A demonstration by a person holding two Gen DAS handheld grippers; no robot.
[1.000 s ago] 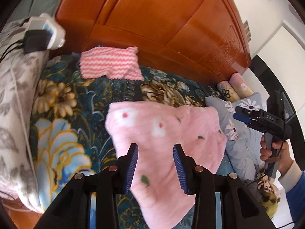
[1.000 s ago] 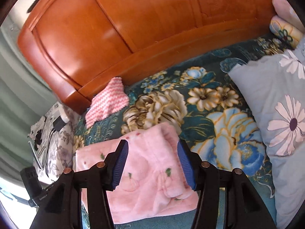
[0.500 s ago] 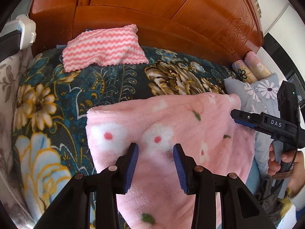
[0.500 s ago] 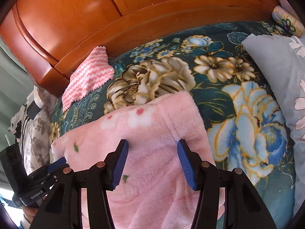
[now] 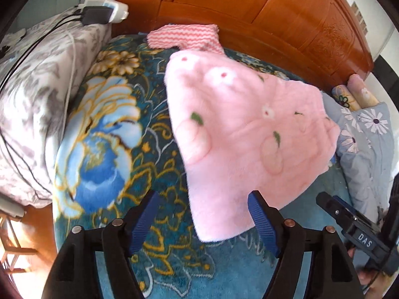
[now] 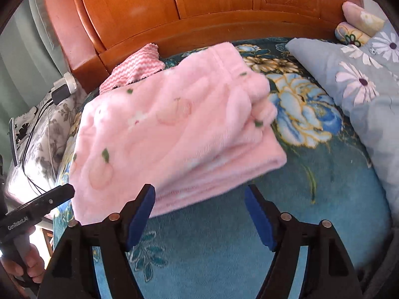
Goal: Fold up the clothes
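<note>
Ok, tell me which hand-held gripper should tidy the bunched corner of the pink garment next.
Right. The right hand-held gripper is open and looks onto the bunched corner of the pink garment. The left hand-held gripper, also open, faces the smoother opposite side.

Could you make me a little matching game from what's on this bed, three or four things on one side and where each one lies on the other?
Things:
1. fluffy pink fruit-print garment
2. pink-and-white zigzag cloth
3. grey daisy-print pillow
4. white power strip with black plug

Places:
A. on the grey leafy cover beside the bed
B. folded, middle of the floral blanket
C. against the wooden headboard
D. along the bed's right side

Pairs: 1-B, 2-C, 3-D, 4-A
</note>
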